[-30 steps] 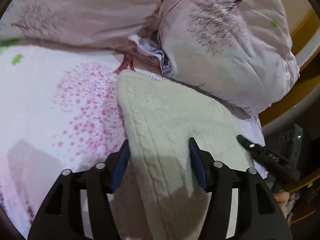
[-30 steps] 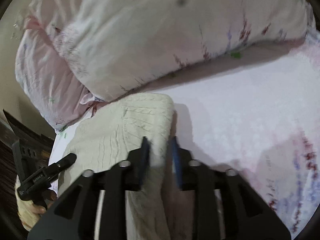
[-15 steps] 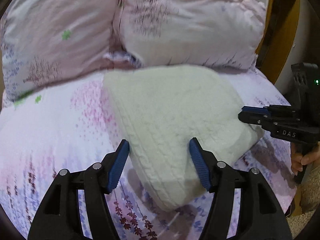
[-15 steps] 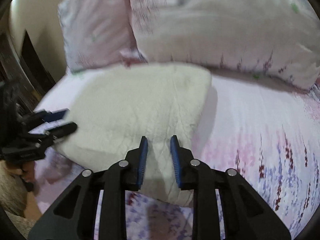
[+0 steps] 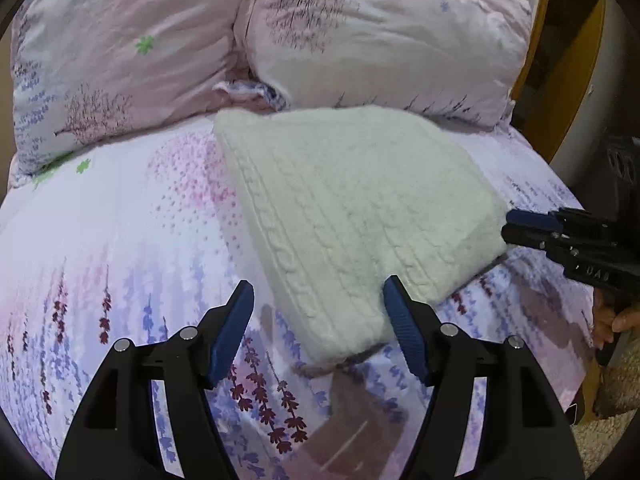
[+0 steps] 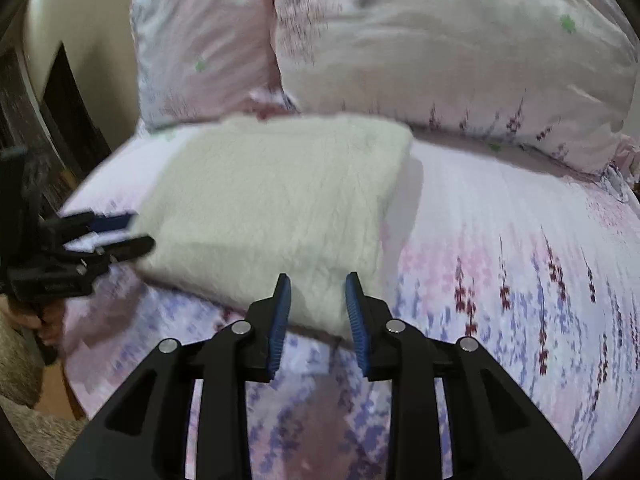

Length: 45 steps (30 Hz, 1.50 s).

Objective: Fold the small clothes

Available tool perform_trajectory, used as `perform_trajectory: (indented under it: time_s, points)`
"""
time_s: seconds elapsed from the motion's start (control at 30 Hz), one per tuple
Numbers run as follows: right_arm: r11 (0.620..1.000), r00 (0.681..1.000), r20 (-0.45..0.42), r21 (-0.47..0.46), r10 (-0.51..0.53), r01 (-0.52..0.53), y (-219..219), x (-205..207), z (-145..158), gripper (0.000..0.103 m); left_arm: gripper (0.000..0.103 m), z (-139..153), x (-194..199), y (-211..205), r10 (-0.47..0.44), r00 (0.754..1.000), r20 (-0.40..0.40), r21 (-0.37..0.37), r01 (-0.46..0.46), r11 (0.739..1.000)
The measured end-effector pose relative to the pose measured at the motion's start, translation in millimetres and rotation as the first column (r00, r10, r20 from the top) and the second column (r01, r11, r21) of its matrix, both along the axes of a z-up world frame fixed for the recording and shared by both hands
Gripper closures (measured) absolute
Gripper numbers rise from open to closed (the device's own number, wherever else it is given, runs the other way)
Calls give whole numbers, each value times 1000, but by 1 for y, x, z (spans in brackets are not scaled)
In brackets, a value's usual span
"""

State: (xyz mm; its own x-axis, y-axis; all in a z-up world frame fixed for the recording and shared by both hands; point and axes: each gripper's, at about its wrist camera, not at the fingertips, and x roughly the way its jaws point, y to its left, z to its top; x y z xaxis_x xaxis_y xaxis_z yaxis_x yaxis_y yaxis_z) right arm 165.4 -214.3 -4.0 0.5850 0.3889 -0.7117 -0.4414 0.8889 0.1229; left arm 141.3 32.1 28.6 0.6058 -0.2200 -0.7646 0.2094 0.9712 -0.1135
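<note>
My left claw (image 5: 318, 314) opening wide, folded white sweater (image 5: 352, 216) corner between, untouched, my right claw (image 6: 316, 304) apart, narrow, over its edge, sweater on flowery bed (image 5: 120, 248) near pillows (image 5: 384, 36), only the left view shows knit lines

two fisheye views, one mounted behind each gripper's fingers, both angled down and close over a bed. the left wrist view looks across the folded cream knit garment (image 5: 352, 216) from its left corner, the right wrist view from its right; both share the garment, the pillows (image 6: 452, 60) and the floral sheet (image 5: 112, 248)
</note>
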Motion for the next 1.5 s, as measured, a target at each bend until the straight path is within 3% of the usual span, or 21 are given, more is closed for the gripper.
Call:
perform_trajectory:
  time_s: [0.07, 0.13, 0.23, 0.3, 0.37, 0.43, 0.63, 0.77, 1.07, 1.5]
  points:
    - [999, 999, -27, -30, -19, 18, 3, 6, -10, 80, 33, -5, 5, -1, 4, 1000, -18, -4, -4, 1000]
    - [999, 999, -35, -18, -33, 32, 3, 10, -12, 80, 27, -7, 8, -4, 14, 1000, -13, 22, -13, 1000]
    - [999, 998, -38, 3, -40, 40, -1, 9, -10, 77, 26, -4, 5, -3, 18, 1000, 1, 30, -18, 999]
    - [999, 999, -22, 24, -45, 45, -6, 1, -6, 66, 25, 2, -3, 1, 26, 999, 21, 18, -26, 1000]
    - [997, 998, 0, 47, -58, 58, -12, -11, -1, 41, 19, 6, -14, 2, 34, 999, 33, 22, -35, 999]
    - [996, 997, 33, 56, -68, 67, -16, -23, 5, 34, 11, 9, -25, 3, 55, 998, 44, 37, -56, 998]
    - [998, 995, 77, 22, -66, 64, -15, -51, 9, 9, 6, 4, -49, 8, 102, 995, -16, 27, -101, 995]
    - [997, 996, 58, -21, -72, 74, -9, -62, 4, 2, 3, 0, -57, 7, 137, 987, -80, 33, -134, 990]
    - [991, 990, -81, -79, -112, 106, -5, -67, -24, 2, 1, -4, -69, -4, 179, 975, -135, 97, -167, 981]
    - [977, 986, -102, -178, -133, 113, 1, -63, -36, 2, 1, -11, -69, -10, 190, 966, -174, 130, -168, 977]
